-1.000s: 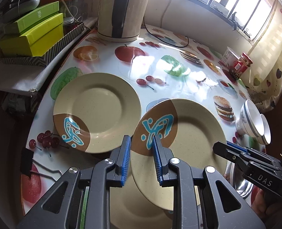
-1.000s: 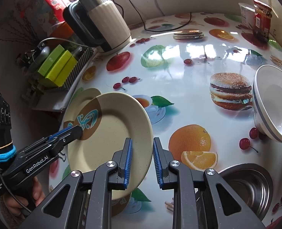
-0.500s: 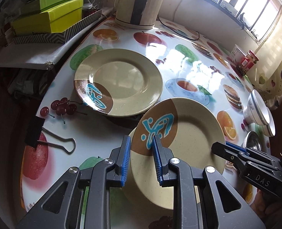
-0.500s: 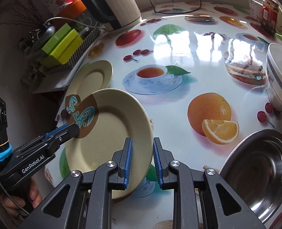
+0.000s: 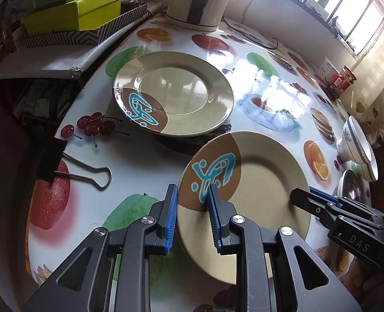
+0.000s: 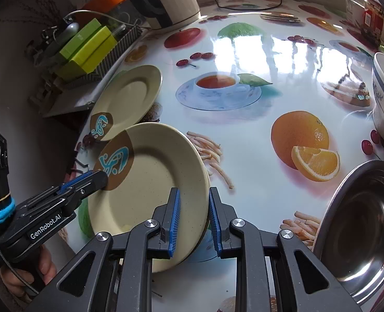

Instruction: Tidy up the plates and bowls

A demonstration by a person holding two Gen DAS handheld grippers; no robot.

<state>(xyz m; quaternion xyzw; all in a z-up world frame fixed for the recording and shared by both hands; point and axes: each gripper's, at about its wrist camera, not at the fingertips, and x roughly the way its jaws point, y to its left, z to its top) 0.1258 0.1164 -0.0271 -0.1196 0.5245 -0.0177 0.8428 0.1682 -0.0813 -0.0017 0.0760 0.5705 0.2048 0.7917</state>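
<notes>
Both grippers hold one beige plate [image 5: 264, 182] with a brown patch and blue motif, tilted above the table. My left gripper [image 5: 192, 195] is shut on its left rim; it also shows in the right wrist view [image 6: 98, 179]. My right gripper [image 6: 193, 200] is shut on the plate's [image 6: 150, 182] right rim and appears in the left wrist view [image 5: 299, 195]. A second, matching plate [image 5: 173, 93] lies flat on the table beyond, also seen in the right wrist view [image 6: 129, 96]. A white bowl with a blue stripe [image 5: 355, 143] stands at the right.
A steel bowl [image 6: 361, 223] sits at the table's right front. A binder clip [image 5: 70, 169] lies at the left. A kettle [image 5: 199, 0] stands at the back, green boxes [image 5: 83, 13] on a shelf at the left, and a jar [image 5: 344, 78] by the window.
The held plate has moved back toward the table's near edge with both grippers, away from the flat plate. Both grips stay shut on it.
</notes>
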